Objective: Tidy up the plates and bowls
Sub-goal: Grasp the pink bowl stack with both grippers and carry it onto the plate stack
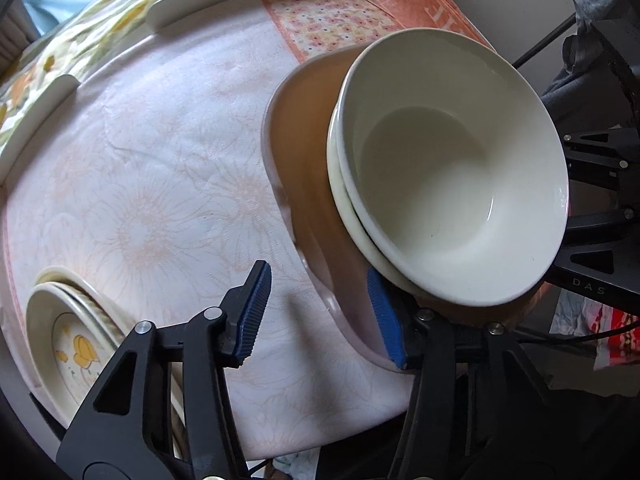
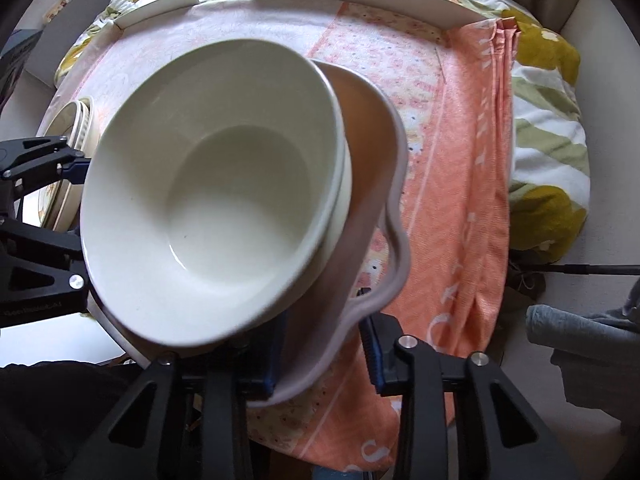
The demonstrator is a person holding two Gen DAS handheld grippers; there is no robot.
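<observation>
The left gripper [image 1: 320,312] and right gripper [image 2: 322,354] straddle opposite rim edges of the pink dish [image 2: 384,184]; whether they clamp it is unclear. Two nested white bowls [image 1: 452,176] sit inside.

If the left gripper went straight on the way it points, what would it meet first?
Probably the pale floral tablecloth: the left gripper has only cloth between its fingers, with the pink dish's rim against one finger; depth is unclear.

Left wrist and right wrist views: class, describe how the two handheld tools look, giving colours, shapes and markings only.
Both the left tool and the right tool are matte black, with triangular cut-outs in their linkage arms and silver round pivot pins. Their fingers carry ribbed blue pads. Faint pale lettering marks the black frames.
</observation>
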